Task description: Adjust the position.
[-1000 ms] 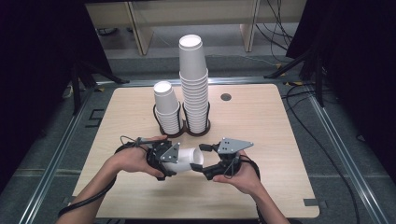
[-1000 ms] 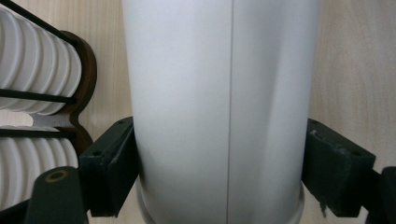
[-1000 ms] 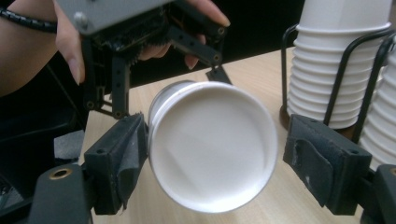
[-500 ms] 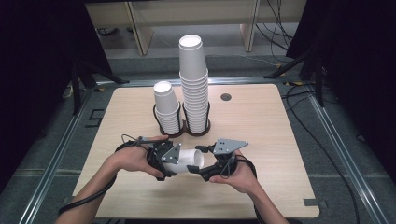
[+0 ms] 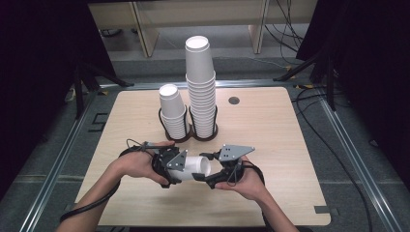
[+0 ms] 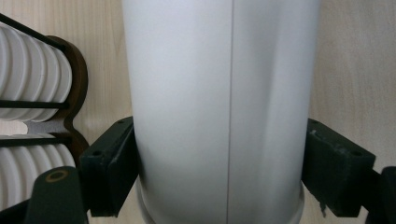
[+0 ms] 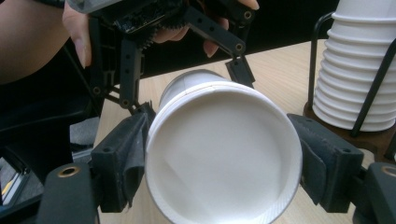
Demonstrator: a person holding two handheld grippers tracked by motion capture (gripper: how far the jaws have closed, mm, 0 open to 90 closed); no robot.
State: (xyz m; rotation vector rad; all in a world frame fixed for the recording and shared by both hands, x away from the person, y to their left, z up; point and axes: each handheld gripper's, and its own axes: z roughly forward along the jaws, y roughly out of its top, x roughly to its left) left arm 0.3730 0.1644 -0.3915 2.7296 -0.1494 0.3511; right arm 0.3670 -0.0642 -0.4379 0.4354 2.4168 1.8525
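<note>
A white paper cup (image 5: 196, 164) lies on its side just above the wooden table (image 5: 270, 140), held between both grippers. My left gripper (image 5: 187, 169) comes from the left and is shut on the cup's wall (image 6: 224, 112), one pad pressing each side. My right gripper (image 5: 207, 175) comes from the right. In the right gripper view its jaws close on the cup's round end (image 7: 224, 158), which faces the camera, with both pads against the rim. Behind the cup in that view is the left gripper (image 7: 191, 88) in a hand.
A dark two-ring holder (image 5: 186, 135) stands at the table's middle. It carries a tall stack of white cups (image 5: 199, 87) and a shorter stack (image 5: 172, 111) to its left. A small round hole (image 5: 234, 100) sits at the back of the table. Cables trail on the floor around it.
My right gripper has edged slightly to the left, toward the cup. The left hand and the cup have stayed put.
</note>
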